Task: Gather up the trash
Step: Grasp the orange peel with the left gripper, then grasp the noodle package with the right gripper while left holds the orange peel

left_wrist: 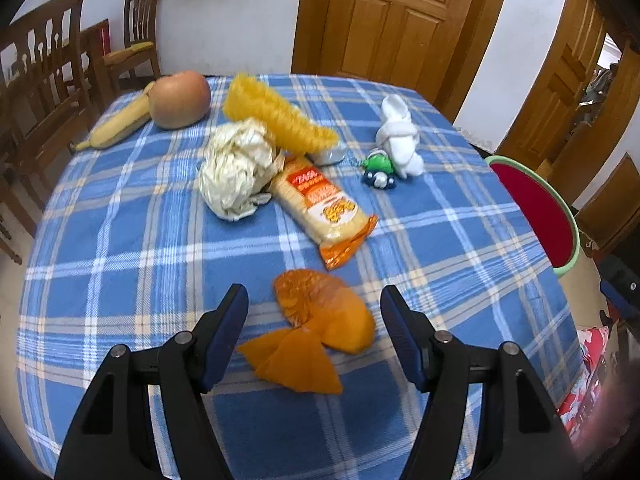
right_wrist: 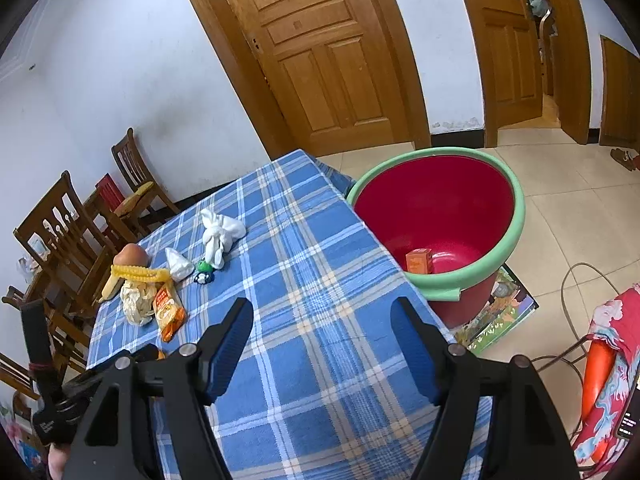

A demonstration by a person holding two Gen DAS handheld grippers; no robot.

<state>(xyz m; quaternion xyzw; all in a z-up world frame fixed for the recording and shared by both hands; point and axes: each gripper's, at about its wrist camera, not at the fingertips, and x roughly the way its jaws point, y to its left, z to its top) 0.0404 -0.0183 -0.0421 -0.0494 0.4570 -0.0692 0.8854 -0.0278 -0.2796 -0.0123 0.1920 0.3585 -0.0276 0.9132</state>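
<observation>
An orange crumpled wrapper (left_wrist: 320, 328) lies on the blue plaid tablecloth (left_wrist: 120, 240). My left gripper (left_wrist: 314, 300) is open, its fingers on either side of the wrapper, just above it. Farther back lie an orange cracker packet (left_wrist: 324, 204) (right_wrist: 168, 312) and a crumpled white paper ball (left_wrist: 238, 172) (right_wrist: 136, 300). My right gripper (right_wrist: 322, 316) is open and empty over the table's right part. A red bin with a green rim (right_wrist: 436, 220) (left_wrist: 536, 208) stands on the floor beside the table, with a small orange box (right_wrist: 419, 261) inside.
On the table's far part lie a banana (left_wrist: 116, 126), an apple (left_wrist: 182, 98), a yellow brush (left_wrist: 276, 116), a white knotted cloth (left_wrist: 400, 136) and a green toy (left_wrist: 378, 168). Wooden chairs (right_wrist: 60, 232) stand at the left. Closed wooden doors are behind.
</observation>
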